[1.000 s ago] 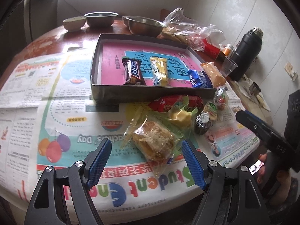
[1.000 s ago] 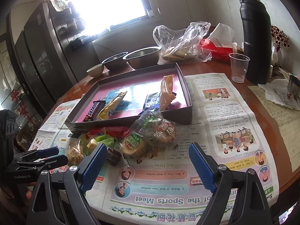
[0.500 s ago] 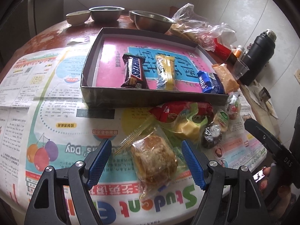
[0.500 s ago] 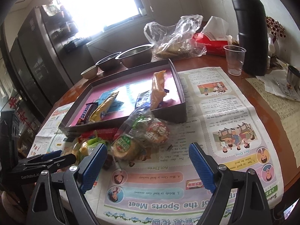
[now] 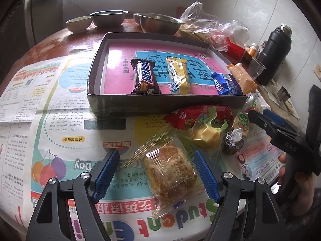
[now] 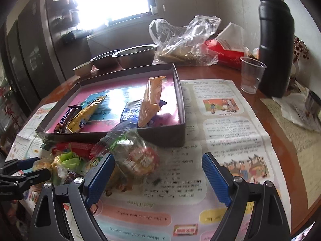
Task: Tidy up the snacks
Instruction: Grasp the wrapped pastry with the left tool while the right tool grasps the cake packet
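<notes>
**Left hand-held gripper closes in on the wrapped pastry**

Left hand-held gripper (image 5: 155, 172): jaws apart, now straddling the clear-wrapped crumbly pastry (image 5: 170, 172). A second ago the pastry sat ahead of the fingertips; now it lies between the blue pads, not yet touched. Judgement: approach done, squeeze is the next step.

Right hand-held gripper (image 6: 158, 178): jaws apart, holding nothing. It has crept toward the loose pile, and the round snack in a crinkly clear bag (image 6: 138, 156) now sits just ahead of its left pad. Likely the next target, but the pick is uncertain.

Box tray (image 5: 160, 104) on the newspaper-covered bench (image 5: 60, 120): holds a Snickers bar (image 5: 144, 76), a yellow packet (image 5: 177, 76), a blue packet (image 5: 225, 84) and an orange packet (image 5: 241, 78) leaning on the right wall. Contents unchanged across the last second.

Still outside the tray, just in front of its near wall: red packet (image 5: 192, 114), yellow-green wrapped item (image 5: 208, 132), small dark sweet (image 5: 232, 142).

Risk: slack wrapper may slip or crush the pastry.
</notes>
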Action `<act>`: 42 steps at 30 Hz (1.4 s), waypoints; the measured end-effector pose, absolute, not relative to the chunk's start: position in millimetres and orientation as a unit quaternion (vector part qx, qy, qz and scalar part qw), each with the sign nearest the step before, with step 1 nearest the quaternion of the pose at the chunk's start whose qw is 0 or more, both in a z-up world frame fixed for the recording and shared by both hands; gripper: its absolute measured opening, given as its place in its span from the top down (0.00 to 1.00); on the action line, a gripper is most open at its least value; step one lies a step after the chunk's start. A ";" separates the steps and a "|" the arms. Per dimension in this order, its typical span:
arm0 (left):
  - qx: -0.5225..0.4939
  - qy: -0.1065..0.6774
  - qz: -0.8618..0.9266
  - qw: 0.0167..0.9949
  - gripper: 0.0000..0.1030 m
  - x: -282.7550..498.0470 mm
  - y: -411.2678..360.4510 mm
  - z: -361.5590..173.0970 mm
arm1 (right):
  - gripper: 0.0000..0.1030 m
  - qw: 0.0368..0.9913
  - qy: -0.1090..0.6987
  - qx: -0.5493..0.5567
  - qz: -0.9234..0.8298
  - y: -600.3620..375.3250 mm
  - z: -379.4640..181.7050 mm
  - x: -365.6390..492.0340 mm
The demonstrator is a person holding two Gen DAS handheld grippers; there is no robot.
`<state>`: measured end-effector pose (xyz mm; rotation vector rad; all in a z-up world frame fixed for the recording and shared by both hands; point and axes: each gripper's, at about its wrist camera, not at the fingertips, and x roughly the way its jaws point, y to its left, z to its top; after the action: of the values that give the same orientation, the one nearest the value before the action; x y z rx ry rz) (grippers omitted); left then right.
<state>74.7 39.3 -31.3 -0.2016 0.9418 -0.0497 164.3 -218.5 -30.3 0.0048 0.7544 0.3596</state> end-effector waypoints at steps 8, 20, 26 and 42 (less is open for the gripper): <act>-0.087 0.453 -0.016 0.887 0.28 72.7 47.6 -31.1 | 0.26 0.911 0.359 -0.017 0.203 -209.9 -31.9 172.3; -0.051 0.445 -0.002 0.894 0.28 71.6 33.7 -33.8 | 0.64 0.903 0.367 0.030 0.221 -222.0 -40.5 174.6; -0.044 0.441 0.000 0.897 0.35 72.2 28.5 -33.6 | 0.64 0.903 0.363 0.059 0.223 -233.3 -39.3 172.3; -0.077 0.437 -0.022 0.896 0.53 68.8 35.2 -30.2 | 0.64 0.904 0.352 0.098 0.224 -247.7 -27.0 167.6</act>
<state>68.8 35.2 -30.2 -0.1590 0.9059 -0.0446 167.6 -247.7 -27.0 0.2031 0.7268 0.4627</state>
